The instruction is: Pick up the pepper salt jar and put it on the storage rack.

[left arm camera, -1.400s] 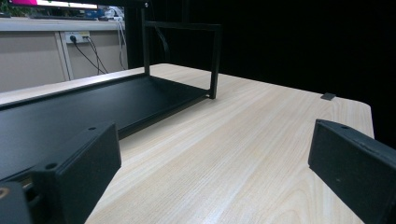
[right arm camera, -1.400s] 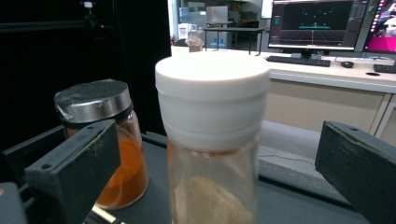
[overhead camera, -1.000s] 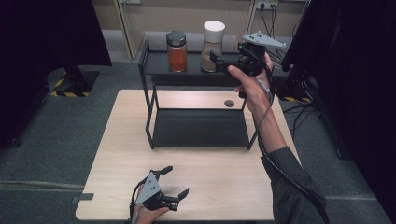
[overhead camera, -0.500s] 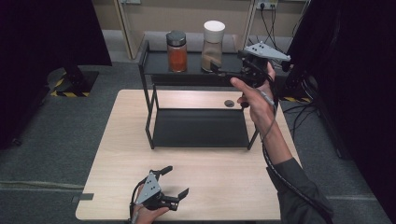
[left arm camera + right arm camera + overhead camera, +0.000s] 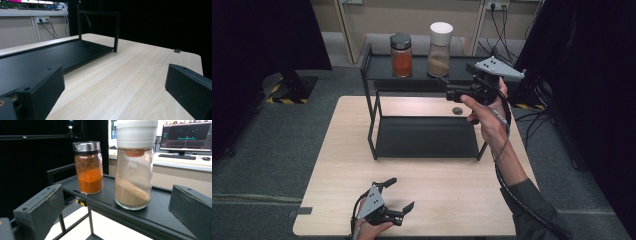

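A black two-tier rack (image 5: 382, 67) stands at the back of the wooden table (image 5: 452, 190). On its top shelf are an orange-powder jar with a metal lid (image 5: 401, 55) (image 5: 88, 167) and, to its right, a taller tan-powder jar with a white cap (image 5: 439, 49) (image 5: 133, 167). My right gripper (image 5: 446, 88) is open in the air just in front of and right of the white-capped jar, apart from it; its fingers (image 5: 40, 207) frame both jars. My left gripper (image 5: 401, 194) rests open and empty near the table's front edge, its fingers (image 5: 42, 87) pointing at the rack's bottom shelf (image 5: 37, 57).
A small dark round disc (image 5: 457, 110) lies on the table behind the rack's lower shelf (image 5: 427, 137). A grey tab (image 5: 304, 211) (image 5: 177, 50) sits at the table's front left corner. Dark curtains flank both sides; cables hang at the back right.
My right gripper has drawn back from the white-capped jar, to the right and lower, with nothing in it. Both jars stay on the top shelf. The left gripper is still.
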